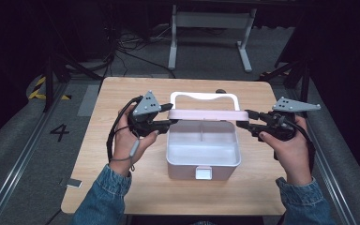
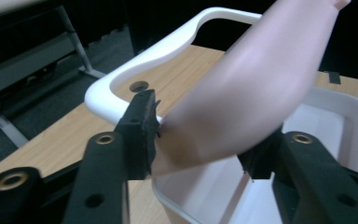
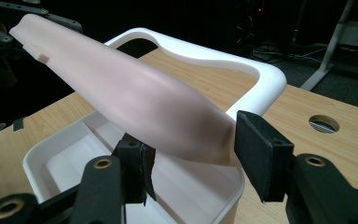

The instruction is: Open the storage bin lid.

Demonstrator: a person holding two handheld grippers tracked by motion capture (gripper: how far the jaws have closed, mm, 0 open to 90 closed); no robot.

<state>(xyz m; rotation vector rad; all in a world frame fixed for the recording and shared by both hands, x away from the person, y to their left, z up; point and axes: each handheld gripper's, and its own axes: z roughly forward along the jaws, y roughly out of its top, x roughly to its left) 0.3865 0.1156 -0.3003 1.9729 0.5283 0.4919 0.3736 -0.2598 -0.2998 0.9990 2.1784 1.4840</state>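
Pale pink plastic makes the lid [image 1: 205, 114] of a white storage box [image 1: 203, 161] that stands on the middle of the wooden table [image 1: 122, 187]. The box is open, and in the high view the lid is seen edge-on as a narrow band across the back rim of the box. A white carrying handle [image 1: 205, 96] rises behind the lid and reaches toward the far edge of the table. Inside, the box has a thin divider near the back, and a small white latch [image 1: 203, 173] sits on its front wall.

The left gripper [image 1: 168, 123] comes to the left end of the lid. In the left gripper view [image 2: 200, 154] the lid end lies between its two black jaws; one pad touches the lid's edge, but I cannot tell if the other pad presses on it, so I cannot tell whether this gripper really clamps the lid. The right gripper [image 1: 243, 119] comes to the right end of the lid. In the right gripper view [image 3: 191, 161] the lid end also lies between the jaws, the lower pad is under the lid, and the other pad stands just beside the lid's edge with a small gap, so this gripper looks released.

Both hands, in blue denim sleeves [image 1: 104, 197], hold the grippers at about the same height, one on each side of the box.
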